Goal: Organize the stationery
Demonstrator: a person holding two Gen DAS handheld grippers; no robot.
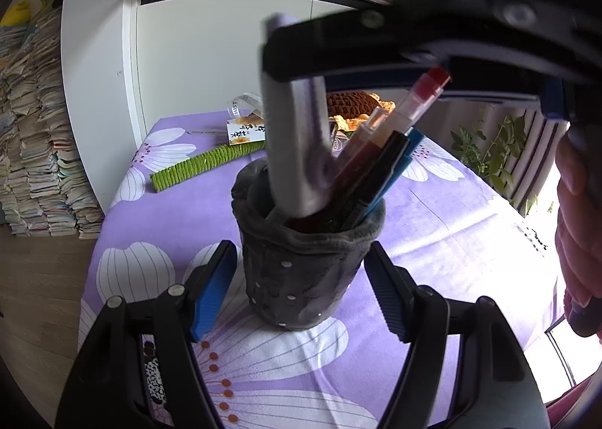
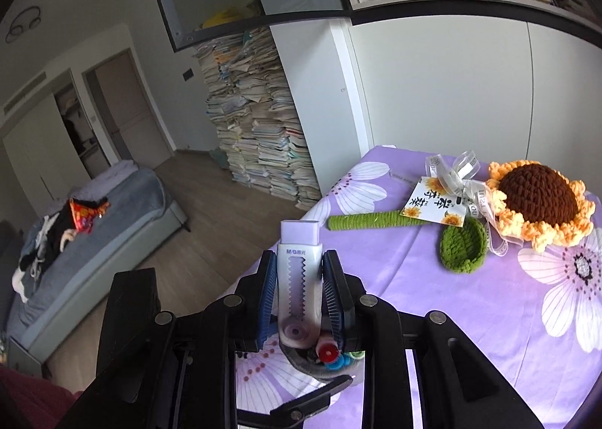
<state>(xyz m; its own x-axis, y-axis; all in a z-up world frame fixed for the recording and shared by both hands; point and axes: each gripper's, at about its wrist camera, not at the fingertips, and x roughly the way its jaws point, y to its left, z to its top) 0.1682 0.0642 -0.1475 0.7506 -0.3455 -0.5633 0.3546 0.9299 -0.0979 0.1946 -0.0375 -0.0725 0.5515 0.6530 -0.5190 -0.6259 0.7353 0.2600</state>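
On the purple flowered tablecloth (image 1: 451,241) stands a dark grey felt pen cup (image 1: 306,271), at the centre of the left wrist view. The left gripper (image 1: 301,286) has its blue pads apart, one on each side of the cup and clear of its wall. The right gripper (image 2: 297,293) comes in from two o'clock in that view and is clamped on a white correction tape (image 2: 300,278), whose lower end dips into the cup's mouth. A red-capped pen (image 1: 414,101), a black pen (image 1: 376,173) and a blue pen (image 1: 404,162) lean in the cup toward one o'clock. Beyond, at eleven o'clock, lies a green crocheted stem (image 1: 199,167) of a knitted sunflower (image 2: 534,203).
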